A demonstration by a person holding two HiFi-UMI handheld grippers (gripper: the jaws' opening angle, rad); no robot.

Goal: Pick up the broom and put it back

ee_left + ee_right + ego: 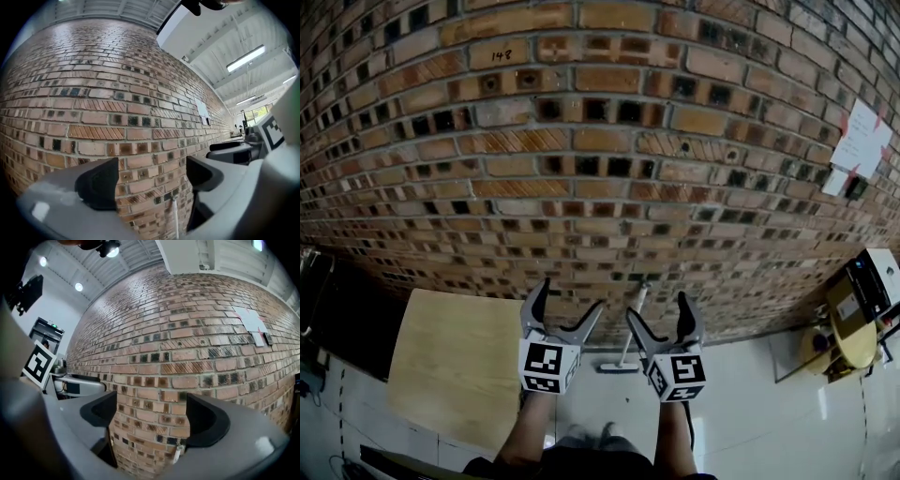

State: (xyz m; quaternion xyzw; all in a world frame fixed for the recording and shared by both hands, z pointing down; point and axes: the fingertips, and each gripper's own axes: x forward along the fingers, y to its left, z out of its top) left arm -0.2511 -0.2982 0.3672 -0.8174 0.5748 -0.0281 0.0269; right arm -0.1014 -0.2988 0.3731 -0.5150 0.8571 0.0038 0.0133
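Observation:
A broom with a pale handle leans against the brick wall, its head on the floor at the wall's foot. Both grippers are held level in front of it, short of it and not touching it. My left gripper is open and empty, just left of the handle. My right gripper is open and empty, just right of it. In the left gripper view the broom handle shows low between the wide jaws of the gripper. In the right gripper view the handle's top peeks up near the right jaw of the gripper.
The brick wall fills the space ahead, with papers pinned at its right. A light wooden board lies at the left next to a dark object. A yellow round stand and a white box stand at the right.

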